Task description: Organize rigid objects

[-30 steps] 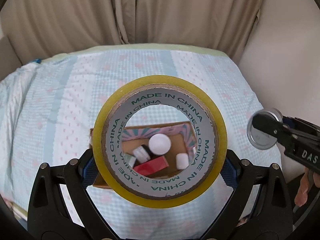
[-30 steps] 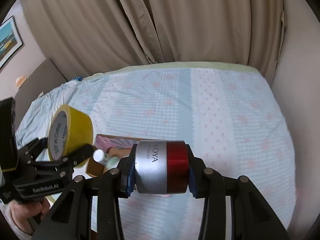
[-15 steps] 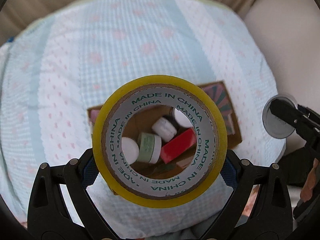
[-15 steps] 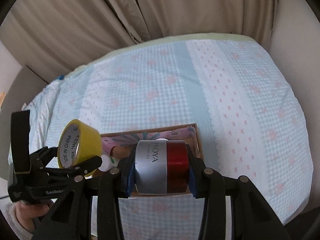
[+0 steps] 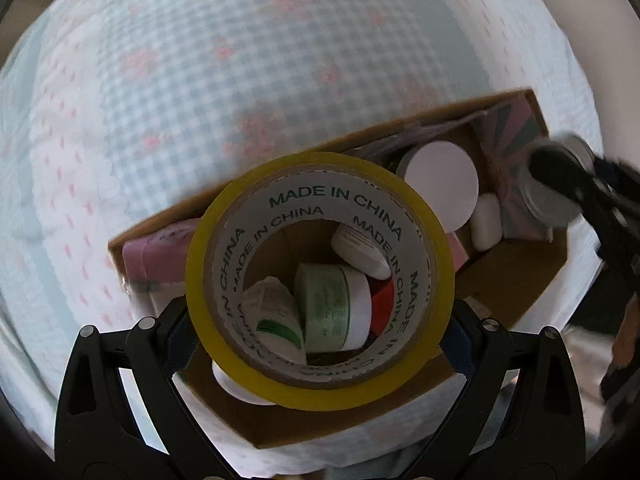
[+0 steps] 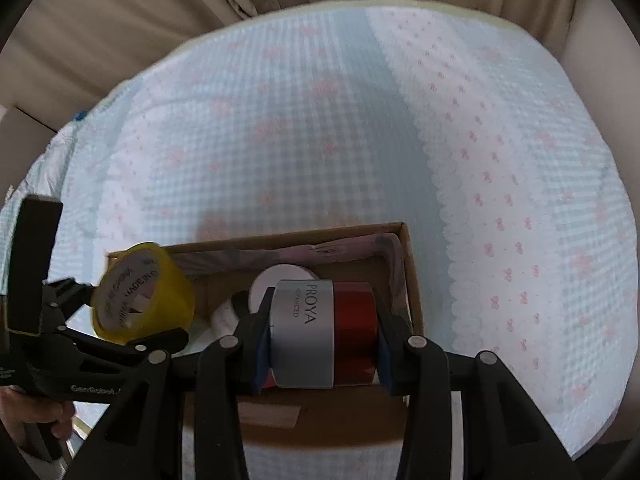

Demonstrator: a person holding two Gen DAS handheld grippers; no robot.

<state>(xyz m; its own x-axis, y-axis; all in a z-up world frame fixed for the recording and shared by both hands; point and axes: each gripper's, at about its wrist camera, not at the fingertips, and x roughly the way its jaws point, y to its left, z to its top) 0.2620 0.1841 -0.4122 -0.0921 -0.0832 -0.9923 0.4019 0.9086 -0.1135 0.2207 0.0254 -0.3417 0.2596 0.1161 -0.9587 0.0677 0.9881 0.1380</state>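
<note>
My left gripper [image 5: 320,320] is shut on a yellow tape roll [image 5: 320,384], held just above the left part of an open cardboard box [image 5: 532,280]. Through the roll's hole I see white and green jars [image 5: 332,308] inside the box. My right gripper [image 6: 320,336] is shut on a silver-and-red jar [image 6: 324,336] marked PROYA, held over the right part of the same box [image 6: 414,280]. The right wrist view also catches the tape roll [image 6: 160,296] in the left gripper [image 6: 140,320] at lower left. The jar [image 5: 560,196] and right gripper appear blurred at the left wrist view's right edge.
The box rests on a bed with a pale blue checked cover [image 6: 320,140] with pink bows. In the box are a large white lid [image 5: 440,188], a pink carton [image 5: 148,256] and a red item [image 5: 382,304]. Beige curtains [image 6: 160,8] hang behind the bed. A person's hand [image 6: 32,412] grips the left tool.
Both grippers have come down toward the box and tilted downward, so the box now looks much larger beneath them. Each still holds its object.
</note>
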